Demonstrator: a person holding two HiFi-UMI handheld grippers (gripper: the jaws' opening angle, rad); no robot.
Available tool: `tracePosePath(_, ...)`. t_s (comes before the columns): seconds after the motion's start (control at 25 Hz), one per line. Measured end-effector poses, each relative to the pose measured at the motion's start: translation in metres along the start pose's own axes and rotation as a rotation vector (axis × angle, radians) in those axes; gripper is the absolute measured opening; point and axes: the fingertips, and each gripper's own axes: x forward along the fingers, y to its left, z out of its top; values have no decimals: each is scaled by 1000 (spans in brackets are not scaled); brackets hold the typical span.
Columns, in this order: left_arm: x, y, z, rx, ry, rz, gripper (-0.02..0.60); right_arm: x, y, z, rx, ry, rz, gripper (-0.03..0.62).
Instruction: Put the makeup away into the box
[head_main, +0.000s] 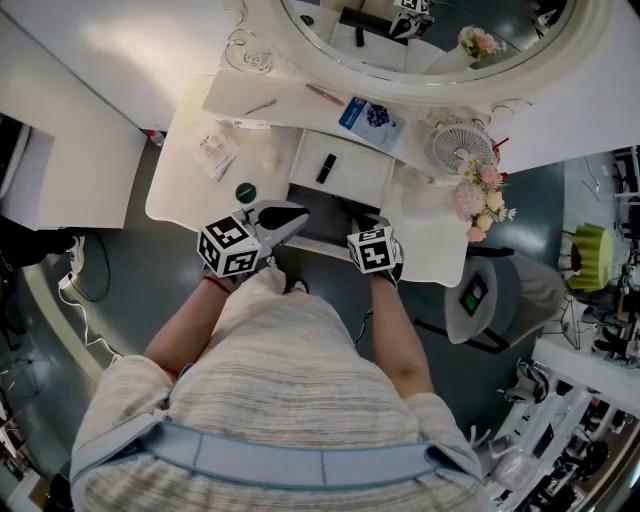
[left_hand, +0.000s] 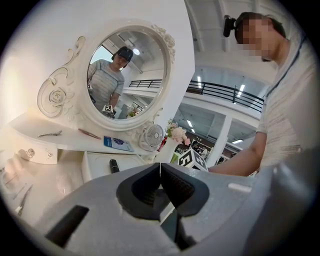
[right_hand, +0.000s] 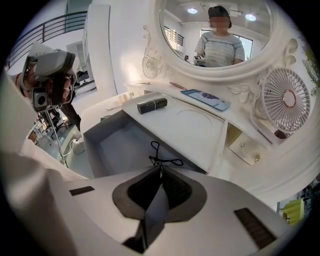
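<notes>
My right gripper is shut on a small black looped tool, seemingly an eyelash curler. It hangs over the open grey drawer of the white vanity. In the head view the right gripper sits at the drawer's right front corner, and the tool is hidden there. A black lipstick tube lies on the white panel behind the drawer. My left gripper is shut with nothing in it, at the drawer's left front corner.
On the vanity shelf lie a blue card, a thin pencil and a hair clip. A small fan and pink flowers stand at the right. A packet and a green disc are at the left.
</notes>
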Motion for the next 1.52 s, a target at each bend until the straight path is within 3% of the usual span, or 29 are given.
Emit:
tracePosePath(0.36, -2, 5, 2, 3, 1, -11, 15, 1, 4, 5, 2, -16, 6, 24)
tracePosePath(0.48, -2, 5, 3, 5, 1, -16, 15, -4, 4, 7, 29, -25, 8, 82)
tracePosePath(0.76, -3, 8, 4, 7, -1, -23, 15, -14, 5, 19, 63, -61, 7, 97)
tracePosePath(1.52, -22, 27, 10, 9, -1, -39, 15, -9, 31, 91, 143, -168, 57, 131)
